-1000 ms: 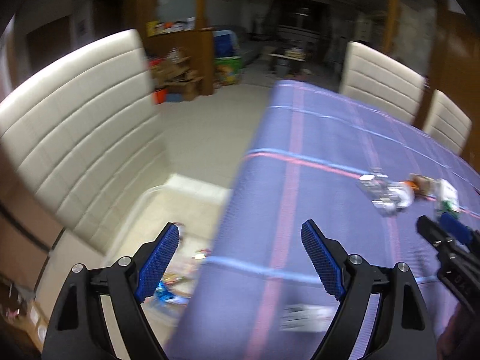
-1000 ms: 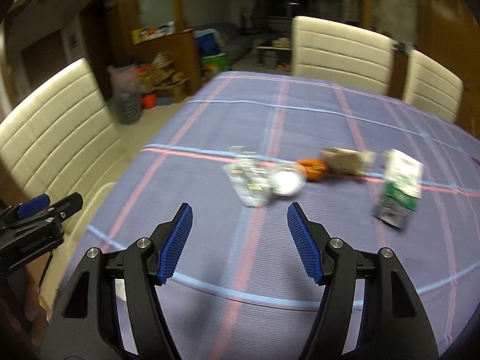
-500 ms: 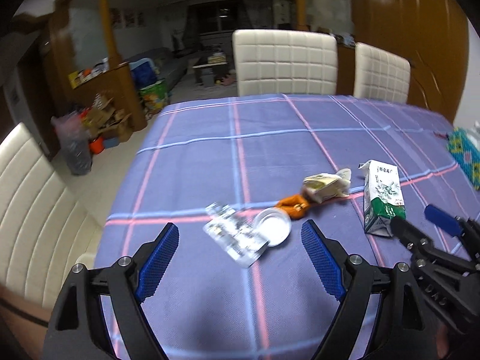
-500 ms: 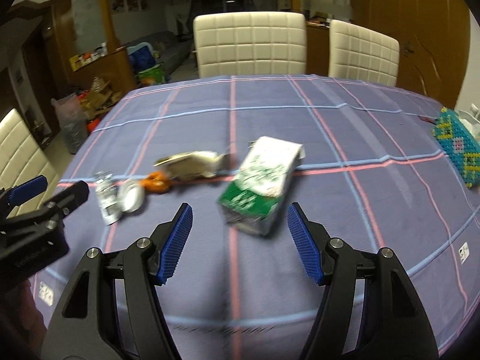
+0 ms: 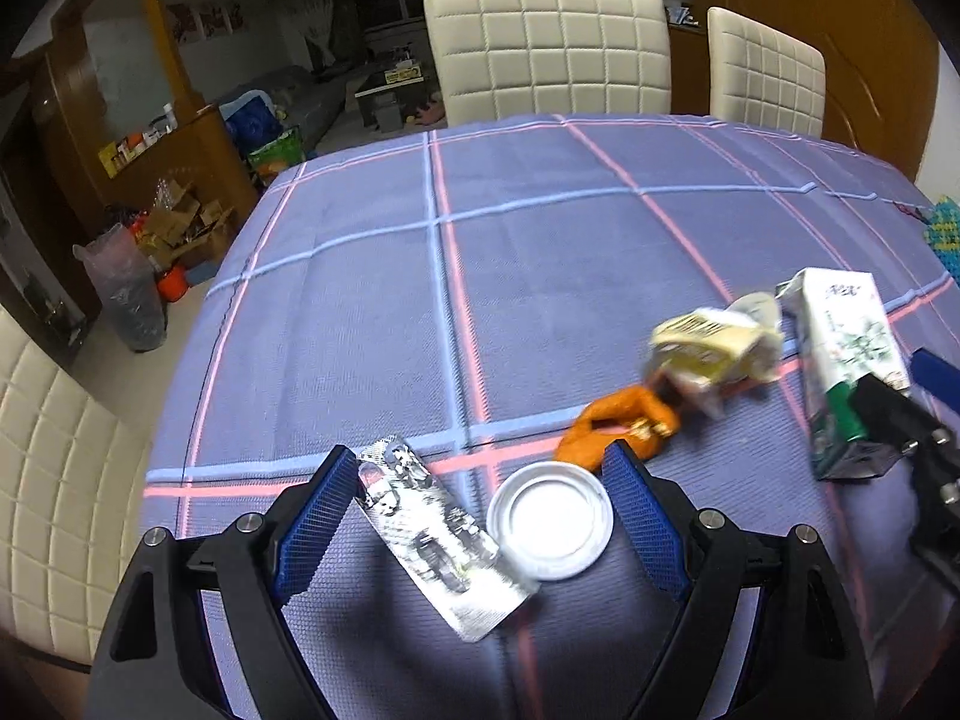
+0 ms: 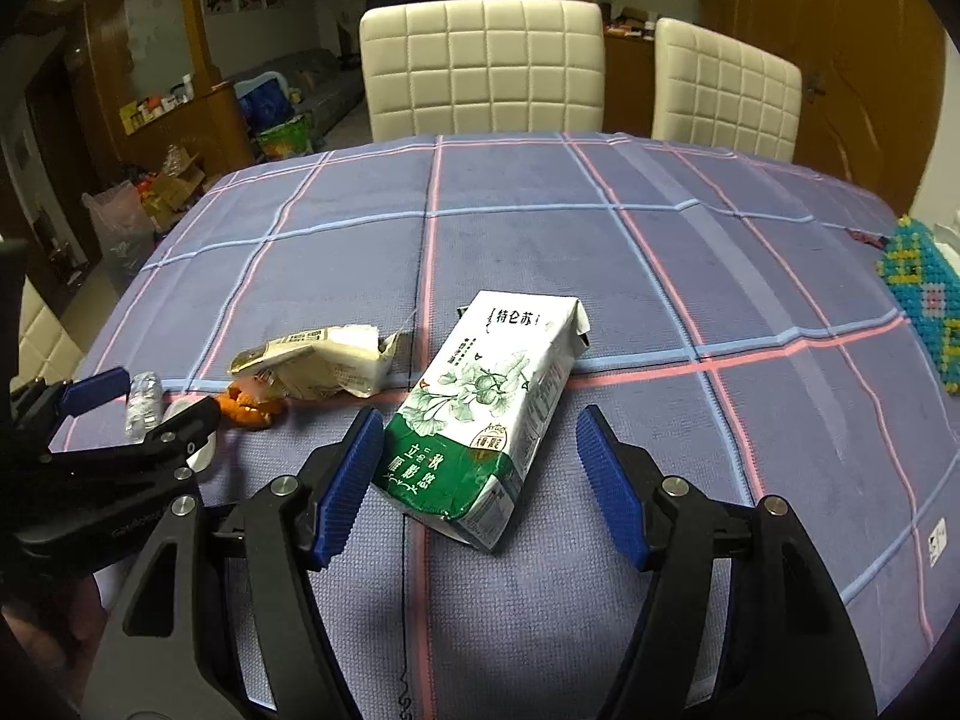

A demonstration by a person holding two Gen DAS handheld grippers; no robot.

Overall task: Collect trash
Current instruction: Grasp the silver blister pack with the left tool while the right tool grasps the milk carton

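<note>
Trash lies on the purple checked tablecloth (image 5: 540, 252). My left gripper (image 5: 480, 516) is open, its jaws on either side of a silver foil wrapper (image 5: 432, 522) and a white round lid (image 5: 549, 519). An orange peel (image 5: 618, 423) and a crumpled cream wrapper (image 5: 714, 342) lie just beyond. My right gripper (image 6: 480, 480) is open, its jaws on either side of a green-and-white milk carton (image 6: 486, 414) lying flat. The carton also shows in the left wrist view (image 5: 846, 372), and the left gripper shows in the right wrist view (image 6: 126, 420).
Two cream padded chairs (image 6: 480, 72) stand at the table's far side, another at the left (image 5: 54, 468). A blue beaded item (image 6: 924, 300) lies at the right table edge. Boxes and a plastic bag (image 5: 126, 294) clutter the floor at the left.
Both grippers moved forward and lower over the table. The left now straddles the foil wrapper and lid; the right now straddles the milk carton. Both stayed open.
</note>
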